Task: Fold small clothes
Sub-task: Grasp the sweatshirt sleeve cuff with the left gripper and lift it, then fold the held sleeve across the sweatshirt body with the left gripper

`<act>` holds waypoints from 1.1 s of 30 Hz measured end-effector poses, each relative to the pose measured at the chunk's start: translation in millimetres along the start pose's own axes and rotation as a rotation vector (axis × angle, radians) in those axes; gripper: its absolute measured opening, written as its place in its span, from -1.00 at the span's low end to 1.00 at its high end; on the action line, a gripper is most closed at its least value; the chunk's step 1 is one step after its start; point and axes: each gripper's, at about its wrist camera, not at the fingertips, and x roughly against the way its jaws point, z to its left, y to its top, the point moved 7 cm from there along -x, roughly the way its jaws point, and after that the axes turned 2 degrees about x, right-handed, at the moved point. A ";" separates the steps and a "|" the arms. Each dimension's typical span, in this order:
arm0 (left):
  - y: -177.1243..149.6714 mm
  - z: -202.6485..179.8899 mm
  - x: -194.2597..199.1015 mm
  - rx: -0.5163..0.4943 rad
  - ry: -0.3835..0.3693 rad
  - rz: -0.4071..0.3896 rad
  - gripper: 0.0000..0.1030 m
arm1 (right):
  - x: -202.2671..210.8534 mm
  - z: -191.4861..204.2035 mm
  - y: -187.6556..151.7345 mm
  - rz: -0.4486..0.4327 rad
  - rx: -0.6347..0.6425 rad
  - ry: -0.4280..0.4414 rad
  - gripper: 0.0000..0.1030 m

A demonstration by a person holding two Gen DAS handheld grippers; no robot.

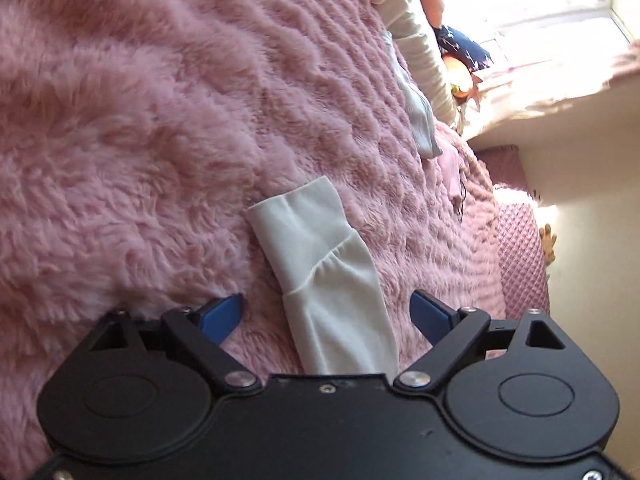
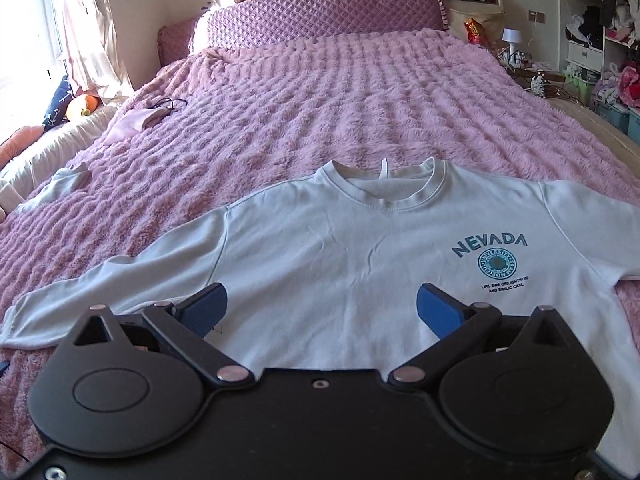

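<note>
Pale blue long-sleeved cotton sweatshirt (image 2: 340,248) lies flat on the fluffy pink bed (image 2: 320,100); both grippers' jaws spread, empty. Left gripper (image 1: 326,312) straddles the sleeve cuff (image 1: 316,248), so probably sleeve-fold first: pinch it.

A pale long-sleeved cotton sweatshirt (image 2: 320,248) lies flat on the pink fluffy blanket (image 2: 340,104), collar toward the purple quilted headboard (image 2: 320,20) behind it, its sleeves spread left and right. Its left cuff (image 1: 316,248) lies on the blanket.

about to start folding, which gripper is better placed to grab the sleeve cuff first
Left. The left gripper is open with the sleeve cuff lying just ahead between its fingers. The right gripper, also open, hangs over the sweatshirt chest, away from either cuff.
</note>
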 end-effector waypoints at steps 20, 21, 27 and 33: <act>-42.3 -131.1 1.9 -0.043 -0.385 0.126 -0.94 | -15.3 -53.8 -17.6 0.079 -0.044 -0.061 1.00; -62.2 -154.6 5.2 -0.066 -0.436 0.168 -0.94 | -12.0 -59.3 -18.4 0.077 -0.052 -0.060 1.00; -231.6 -269.7 25.8 -0.170 -0.688 0.489 -0.94 | 11.4 -107.1 -22.8 0.057 -0.130 -0.083 1.00; -433.3 -301.1 35.1 -0.199 -0.781 0.818 -0.93 | 35.4 -165.8 -27.4 0.042 -0.205 -0.149 1.00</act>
